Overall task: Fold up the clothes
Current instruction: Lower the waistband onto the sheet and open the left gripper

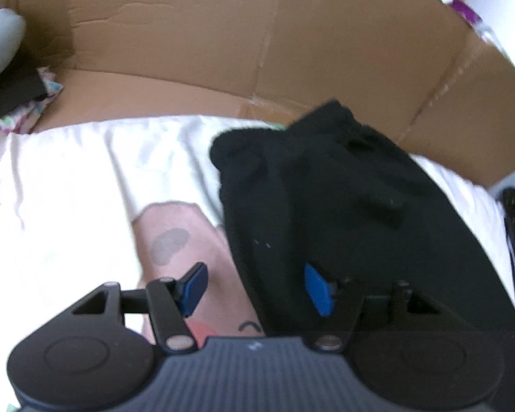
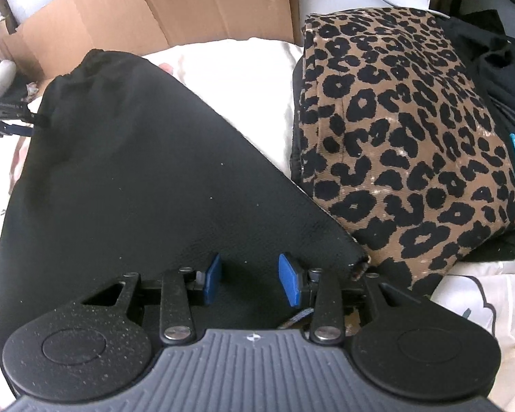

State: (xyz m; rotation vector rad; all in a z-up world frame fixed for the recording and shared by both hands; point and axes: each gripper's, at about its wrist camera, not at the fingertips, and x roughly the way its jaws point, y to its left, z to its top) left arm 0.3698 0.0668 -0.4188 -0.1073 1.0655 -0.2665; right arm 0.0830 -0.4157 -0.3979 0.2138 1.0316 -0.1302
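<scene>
A black fabric garment (image 2: pixel 127 171) lies on the white bedsheet (image 1: pixel 58 185), beside a folded leopard-print cloth (image 2: pixel 401 130). The right gripper (image 2: pixel 254 279) hovers over it, jaws apart; the left gripper (image 1: pixel 257 292) likewise. No legible writing shows.

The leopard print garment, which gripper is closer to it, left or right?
Right. The right gripper sits over the black garment right beside the leopard print garment; the left gripper is at the black garment's far side.

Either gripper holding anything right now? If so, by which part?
Nothing looks held. The left gripper straddles the black garment at its side edge, fingers apart. The right gripper is over its near edge, no fabric pinched.
</scene>
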